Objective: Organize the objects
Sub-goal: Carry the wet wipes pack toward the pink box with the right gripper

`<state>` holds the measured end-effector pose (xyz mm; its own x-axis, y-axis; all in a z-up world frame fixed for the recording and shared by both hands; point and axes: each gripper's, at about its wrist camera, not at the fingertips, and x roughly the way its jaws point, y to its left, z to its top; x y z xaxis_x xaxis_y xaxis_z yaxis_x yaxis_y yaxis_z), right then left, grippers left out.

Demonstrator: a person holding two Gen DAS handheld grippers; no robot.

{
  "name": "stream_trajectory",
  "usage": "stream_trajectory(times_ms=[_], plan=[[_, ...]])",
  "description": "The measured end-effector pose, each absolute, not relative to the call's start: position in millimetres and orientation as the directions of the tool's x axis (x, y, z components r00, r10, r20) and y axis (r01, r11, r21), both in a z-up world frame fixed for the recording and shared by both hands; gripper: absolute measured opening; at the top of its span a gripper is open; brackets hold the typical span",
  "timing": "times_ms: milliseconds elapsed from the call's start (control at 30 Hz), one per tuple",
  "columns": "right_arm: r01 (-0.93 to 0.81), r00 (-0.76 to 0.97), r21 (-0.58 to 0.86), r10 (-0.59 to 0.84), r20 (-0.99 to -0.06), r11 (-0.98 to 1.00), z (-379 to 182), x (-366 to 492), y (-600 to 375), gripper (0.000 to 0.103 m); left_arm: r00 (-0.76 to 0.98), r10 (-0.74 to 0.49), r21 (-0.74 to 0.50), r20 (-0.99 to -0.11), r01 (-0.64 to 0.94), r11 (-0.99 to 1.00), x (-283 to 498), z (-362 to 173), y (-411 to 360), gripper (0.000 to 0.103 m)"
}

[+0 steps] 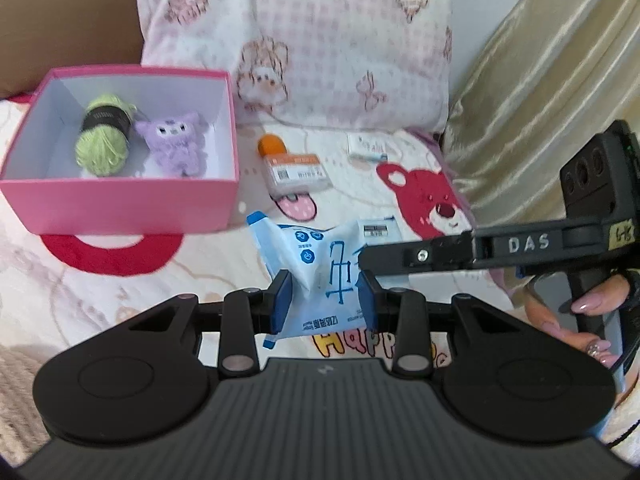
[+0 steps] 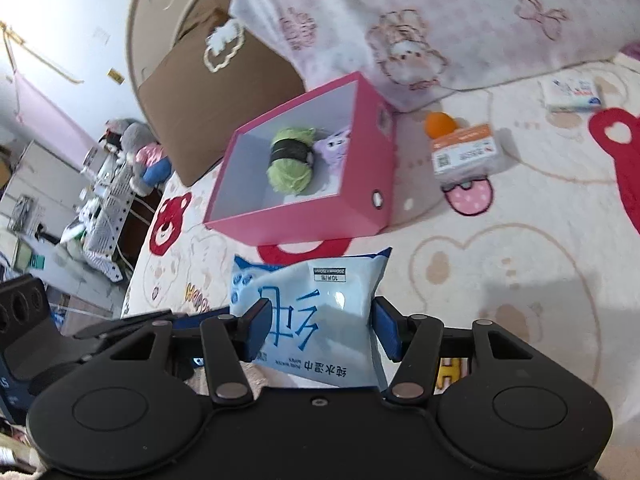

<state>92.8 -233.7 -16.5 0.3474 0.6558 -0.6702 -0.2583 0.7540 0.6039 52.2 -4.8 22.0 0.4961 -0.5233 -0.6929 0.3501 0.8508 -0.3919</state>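
purple plush toy [image 2: 335, 148] half hidden by box wall, small white pack [image 1: 367, 147] print too blurred

A bed covered in a cream blanket printed with red bears [image 1: 432, 196] carries everything. Beyond the claw, an open pink cardboard box [image 1: 120, 204] sits up-left, with an orange-labelled clear plastic case [image 1: 298, 172], small orange ball [image 1: 271, 145] and white packet [image 1: 368, 148] farther ahead, before a pink checked pillow [image 1: 320, 40].

Crumpled blue wet-wipe pack [image 1: 320, 276] aloft near open pink box [image 1: 120, 204].

Bright even daylight, soft shadows on the bedspread [image 2: 520, 280], slight motion blur, strong fisheye bending, dark corners.
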Motion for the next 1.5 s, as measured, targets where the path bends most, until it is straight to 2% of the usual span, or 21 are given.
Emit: stream_trajectory(times_ms=[300,467,667,767,1000,1133,1267,1500], plan=[[-0.343,0.371,0.648,0.732,-0.571,0.680,11.8,94.7,-208.6,0.060,0.570,-0.484,-0.372,-0.663,0.311,0.875,53.2,51.9,33.6,0.033],[-0.364,0.384,0.670,0.759,-0.526,0.648,24.7,105.6,-194.9,0.049,0.619,-0.480,-0.395,-0.622,0.281,0.875,64.6,65.9,60.1,0.033],[-0.398,0.429,0.630,0.742,-0.515,0.667,47.3,127.7,-168.9,0.047,0.672,-0.468,-0.421,-0.573,0.249,0.872,91.9,82.1,82.5,0.033],[-0.413,0.453,0.607,0.732,-0.510,0.679,58.9,141.0,-157.2,0.047,0.692,-0.457,-0.409,-0.559,0.248,0.878,110.0,89.3,88.9,0.037],[-0.445,0.500,0.539,0.698,-0.512,0.715,79.4,172.7,-136.9,0.047,0.712,-0.481,-0.405,-0.511,0.294,0.866,150.4,108.3,102.7,0.040],[-0.447,0.520,0.516,0.681,-0.515,0.731,76.5,193.1,-123.0,0.047,0.730,-0.501,-0.452,-0.465,0.291,0.843,169.9,105.3,114.3,0.044],[-0.432,0.512,0.542,0.690,-0.511,0.721,61.4,205.5,-110.3,0.047,0.769,-0.491,-0.445,-0.409,0.301,0.843,171.8,98.1,122.3,0.044],[-0.442,0.494,0.534,0.692,-0.527,0.721,27.8,216.6,-88.4,0.047,0.756,-0.463,-0.445,-0.463,0.253,0.859,184.8,64.1,141.1,0.044]])
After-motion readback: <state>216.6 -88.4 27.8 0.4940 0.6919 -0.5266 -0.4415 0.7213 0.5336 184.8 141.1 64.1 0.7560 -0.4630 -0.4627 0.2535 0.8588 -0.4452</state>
